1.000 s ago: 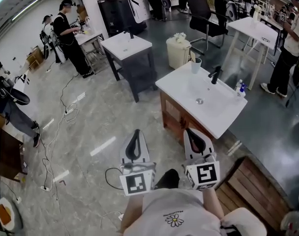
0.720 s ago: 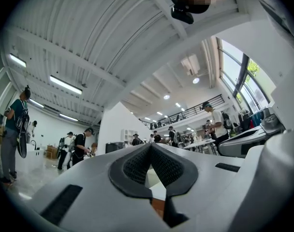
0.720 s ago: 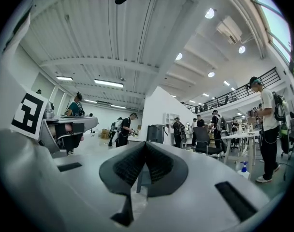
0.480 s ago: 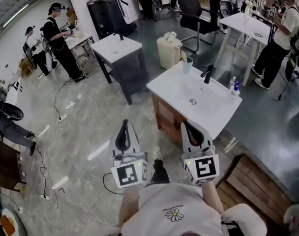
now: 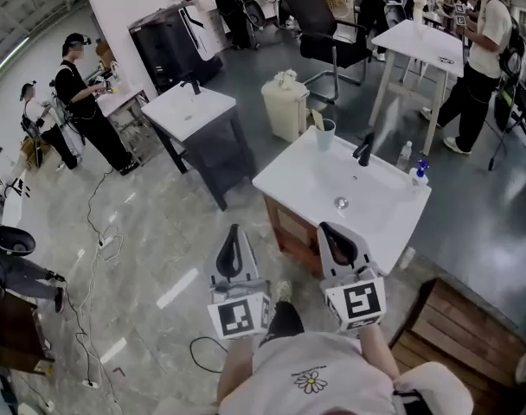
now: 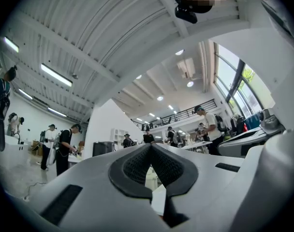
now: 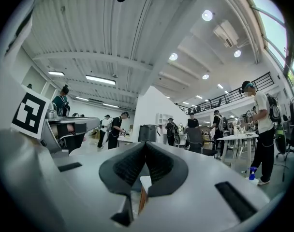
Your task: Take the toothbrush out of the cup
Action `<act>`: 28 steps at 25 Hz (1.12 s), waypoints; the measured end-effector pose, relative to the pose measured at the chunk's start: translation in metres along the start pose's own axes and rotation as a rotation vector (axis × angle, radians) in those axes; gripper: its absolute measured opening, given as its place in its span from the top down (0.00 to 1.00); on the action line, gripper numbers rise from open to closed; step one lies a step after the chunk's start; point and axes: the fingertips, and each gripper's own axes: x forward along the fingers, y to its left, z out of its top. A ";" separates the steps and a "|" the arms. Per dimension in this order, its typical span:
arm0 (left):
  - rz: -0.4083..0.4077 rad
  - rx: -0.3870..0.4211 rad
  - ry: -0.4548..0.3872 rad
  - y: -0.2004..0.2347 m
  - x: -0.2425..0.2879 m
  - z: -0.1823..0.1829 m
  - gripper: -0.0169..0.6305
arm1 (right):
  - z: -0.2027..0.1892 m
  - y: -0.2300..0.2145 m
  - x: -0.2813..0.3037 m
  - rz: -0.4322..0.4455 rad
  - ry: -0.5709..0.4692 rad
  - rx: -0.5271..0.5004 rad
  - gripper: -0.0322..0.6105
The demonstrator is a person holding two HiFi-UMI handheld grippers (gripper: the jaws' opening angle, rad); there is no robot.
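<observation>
White-shelled left gripper (image 5: pixel 234 234) and right gripper (image 5: pixel 334 232), both clenched on nothing.
The toothbrush (image 5: pixel 316 119) stands in the cup (image 5: pixel 324 135) at the sink counter's (image 5: pixel 289 175) far edge, well apart from both.

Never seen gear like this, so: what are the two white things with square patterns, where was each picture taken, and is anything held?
A person holds a two-jaw tool in each hand: the left gripper and the right gripper. The wide picture comes from a head camera looking down; the other two come from cameras riding on each gripper. Both are shut, holding nothing. Ahead, a white sink counter carries a black faucet, two bottles, and a cup with the toothbrush.
</observation>
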 end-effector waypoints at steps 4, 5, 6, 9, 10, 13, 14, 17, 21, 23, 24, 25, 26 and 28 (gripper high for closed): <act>-0.008 -0.083 0.003 0.021 0.058 -0.025 0.95 | -0.016 -0.008 0.063 0.004 0.005 -0.009 0.93; -0.012 -0.093 0.005 0.027 0.074 -0.032 0.95 | -0.020 -0.011 0.080 0.005 0.014 -0.005 0.93; -0.019 -0.100 0.009 0.033 0.089 -0.038 0.95 | -0.024 -0.013 0.098 0.004 0.026 0.006 0.93; -0.052 -0.114 0.019 0.050 0.138 -0.052 0.95 | -0.033 -0.021 0.152 -0.003 0.074 0.051 0.93; -0.064 -0.120 0.021 0.057 0.156 -0.056 0.95 | -0.032 -0.024 0.172 0.000 0.075 0.042 0.93; -0.093 -0.116 0.044 0.081 0.205 -0.070 0.95 | -0.027 -0.031 0.231 0.010 0.064 0.004 0.93; -0.103 -0.107 0.052 0.088 0.221 -0.076 0.95 | -0.027 -0.032 0.248 0.010 0.068 0.002 0.93; -0.120 -0.154 0.037 0.105 0.265 -0.083 0.95 | -0.030 -0.037 0.293 0.010 0.082 -0.012 0.93; -0.135 -0.188 0.067 0.116 0.310 -0.101 0.95 | -0.035 -0.047 0.334 0.010 0.108 -0.026 0.93; -0.149 -0.186 0.091 0.115 0.322 -0.113 0.95 | -0.039 -0.054 0.345 -0.002 0.123 -0.010 0.93; -0.155 -0.189 0.100 0.113 0.327 -0.117 0.95 | -0.041 -0.059 0.350 -0.010 0.127 -0.004 0.93; -0.159 -0.192 0.104 0.112 0.332 -0.121 0.95 | -0.042 -0.064 0.354 -0.019 0.125 -0.001 0.93; -0.161 -0.192 0.103 0.110 0.337 -0.122 0.95 | -0.042 -0.070 0.357 -0.030 0.117 0.000 0.93; -0.156 -0.200 0.099 0.108 0.344 -0.122 0.95 | -0.041 -0.081 0.363 -0.050 0.094 0.004 0.93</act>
